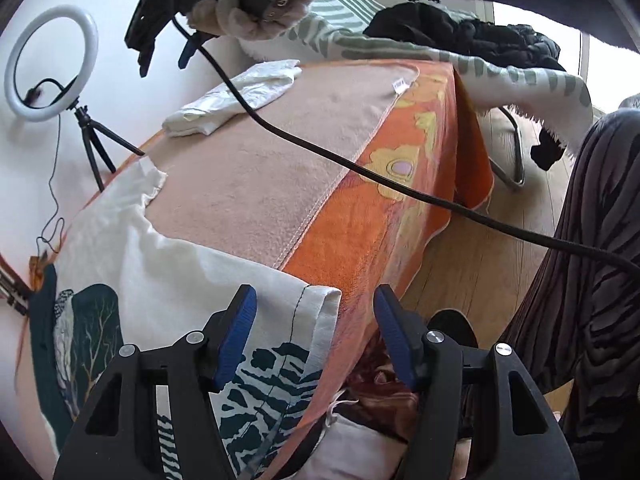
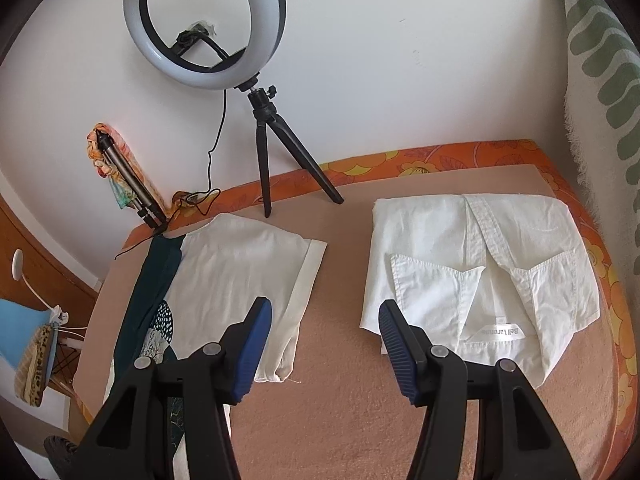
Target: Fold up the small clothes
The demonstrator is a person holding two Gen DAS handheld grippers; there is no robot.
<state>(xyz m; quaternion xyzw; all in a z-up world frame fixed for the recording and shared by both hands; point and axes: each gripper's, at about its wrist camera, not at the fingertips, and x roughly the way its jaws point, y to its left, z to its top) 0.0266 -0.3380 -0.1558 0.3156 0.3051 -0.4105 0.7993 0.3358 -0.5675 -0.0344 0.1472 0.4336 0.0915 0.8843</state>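
A white top with dark teal print [image 2: 240,276] lies spread on the pink towel [image 2: 340,380], left of a folded white garment [image 2: 480,280]. My right gripper [image 2: 324,320] is open and empty, hovering above the towel between the two. In the left wrist view, my left gripper [image 1: 316,312] is open over the printed top's near hem [image 1: 312,320] at the towel's front edge. The folded white garment [image 1: 236,98] lies far back. The right gripper [image 1: 164,54], held by a gloved hand, hangs above it.
A ring light on a black tripod [image 2: 276,152] stands on the towel's far edge by the wall. A black cable [image 1: 360,164] crosses above the towel. An orange flowered cloth [image 1: 420,184] hangs over the table edge. A green-patterned blanket with dark clothes [image 1: 460,36] lies to the right.
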